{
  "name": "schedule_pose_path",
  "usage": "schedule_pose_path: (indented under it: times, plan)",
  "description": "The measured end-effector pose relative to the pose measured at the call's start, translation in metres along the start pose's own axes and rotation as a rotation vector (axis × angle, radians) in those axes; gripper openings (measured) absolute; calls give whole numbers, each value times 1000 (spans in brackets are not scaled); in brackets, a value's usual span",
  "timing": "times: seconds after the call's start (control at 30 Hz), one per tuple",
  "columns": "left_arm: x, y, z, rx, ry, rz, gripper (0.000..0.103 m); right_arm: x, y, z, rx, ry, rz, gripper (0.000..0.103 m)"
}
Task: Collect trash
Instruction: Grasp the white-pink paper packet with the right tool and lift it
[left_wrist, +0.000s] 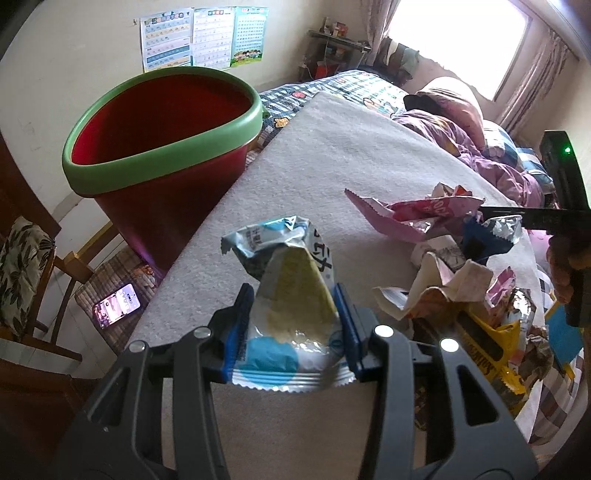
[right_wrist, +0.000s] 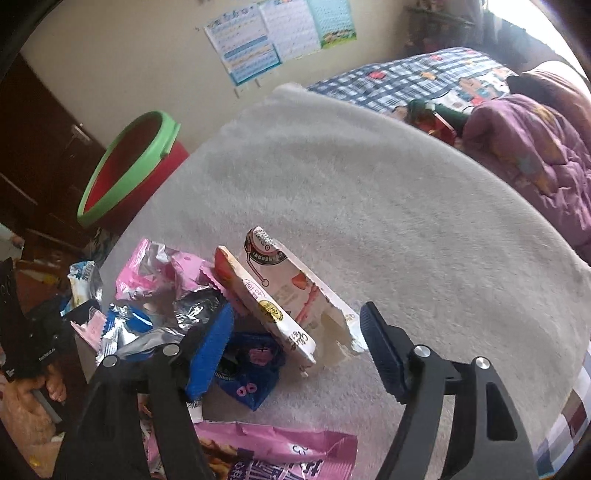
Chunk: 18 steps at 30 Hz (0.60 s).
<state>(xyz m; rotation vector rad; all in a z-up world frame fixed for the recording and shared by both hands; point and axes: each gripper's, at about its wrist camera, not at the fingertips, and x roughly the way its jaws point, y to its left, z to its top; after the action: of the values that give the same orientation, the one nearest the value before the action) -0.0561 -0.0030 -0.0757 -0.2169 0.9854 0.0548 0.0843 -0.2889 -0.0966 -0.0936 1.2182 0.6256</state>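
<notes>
My left gripper is shut on a blue and silver snack wrapper and holds it above the grey blanket. A red bucket with a green rim stands off the bed's left edge; it also shows in the right wrist view. My right gripper is open, its jaws on either side of a torn white and pink carton that lies on the blanket. A pile of wrappers lies to the right of the left gripper.
A pink wrapper and a blue wrapper lie near the right gripper. A phone lies on a stool below the bed edge. A purple quilt and a pillow are at the far side.
</notes>
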Motion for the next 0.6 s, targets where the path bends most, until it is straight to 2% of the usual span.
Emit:
schedule_pose_path:
  times: [0.03,0.1,0.23,0.43,0.5,0.6]
  plan:
    - [0,0,0,-1,0,3,43,1,0,0,-2,3,0,69]
    - [0,0,1,0,0,6,43,3,0,0,-1,14,4,53]
    - [1,-1,1,4,3,11,43,3,2,-3,-4,21,19,41]
    - [4,-4,3,17,9,10,43,-5,6,0,-15,-5,15,44]
    - [5,-6,4,21,8,10,43,-9,7,4,-20,-22,6,55]
    - [5,-7,4,22,8,10,43,-7,8,11,-28,-25,-14,57]
